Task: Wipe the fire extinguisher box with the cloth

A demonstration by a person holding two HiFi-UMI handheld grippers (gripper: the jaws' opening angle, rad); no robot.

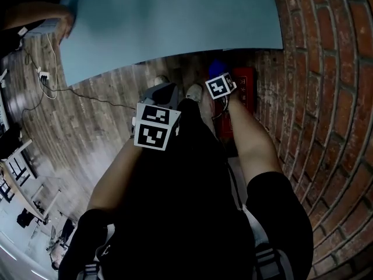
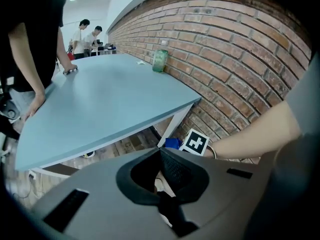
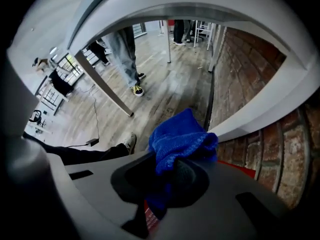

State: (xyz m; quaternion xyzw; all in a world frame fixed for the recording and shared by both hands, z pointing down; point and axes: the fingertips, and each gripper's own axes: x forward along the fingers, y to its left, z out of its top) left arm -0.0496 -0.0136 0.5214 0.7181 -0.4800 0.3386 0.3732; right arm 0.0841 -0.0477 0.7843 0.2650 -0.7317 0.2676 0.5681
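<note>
The left claw hung at centre left, its jaws apparently drawn together on nothing, likely kept clear of the work. Right of it, the right claw clenched the blue cloth, bunched forward for wiping, just above the red fire extinguisher box by the brick wall. The box's white print was too small to read.

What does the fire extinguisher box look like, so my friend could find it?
Find the brick wall on the right. At its foot, on the wooden floor near the blue table, stands the fire extinguisher box. It is the only bright red thing there, with the right gripper holding a blue cloth close by.
</note>
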